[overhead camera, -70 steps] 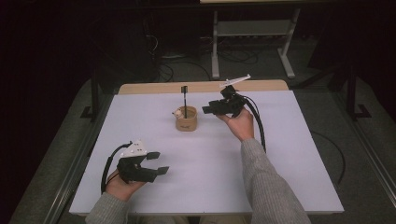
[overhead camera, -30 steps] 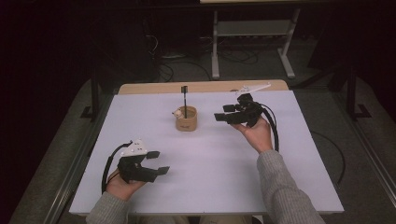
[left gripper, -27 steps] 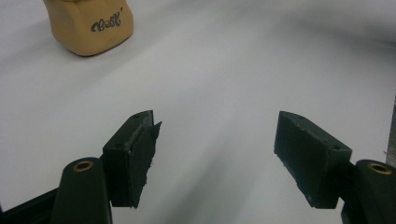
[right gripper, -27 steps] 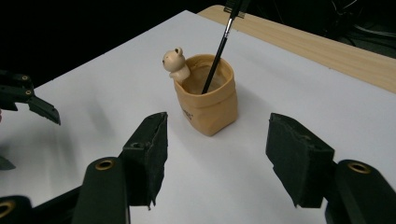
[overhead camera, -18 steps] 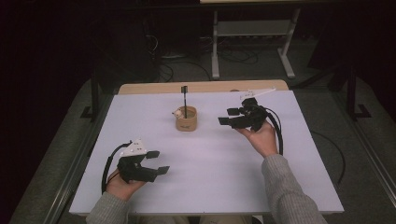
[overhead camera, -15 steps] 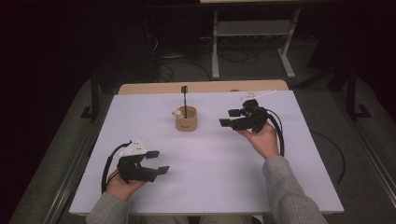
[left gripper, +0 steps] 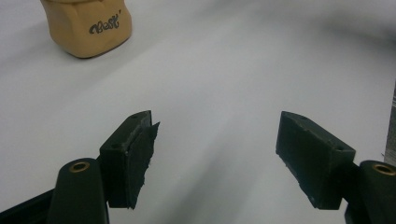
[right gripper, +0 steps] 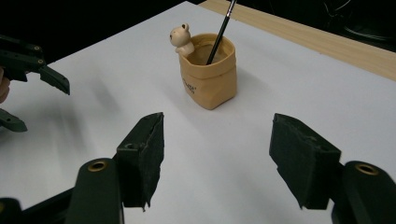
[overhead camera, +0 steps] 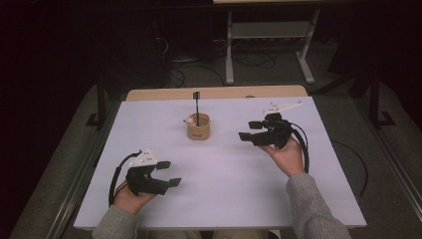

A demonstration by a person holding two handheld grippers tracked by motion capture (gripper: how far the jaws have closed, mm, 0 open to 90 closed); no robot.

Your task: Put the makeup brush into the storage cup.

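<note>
Right now both tools hang over the white table (overhead camera: pixel 224 199) with their jaws spread wide and nothing between them. Well behind and between them, toward the far edge, stands the tan pen cup (overhead camera: pixel 198 127), upright, with a little bear figure (overhead camera: pixel 189 120) perched on its rim and a dark pen (overhead camera: pixel 197 107) leaning inside. The right gripper (overhead camera: pixel 254 130) is held just to the right of the cup, pointing at it across bare tabletop. The left gripper (overhead camera: pixel 169 174) sits low at the near left, well apart from the cup. A white tool part (overhead camera: pixel 281 106) lies beyond the right hand (overhead camera: pixel 286 157).
</note>
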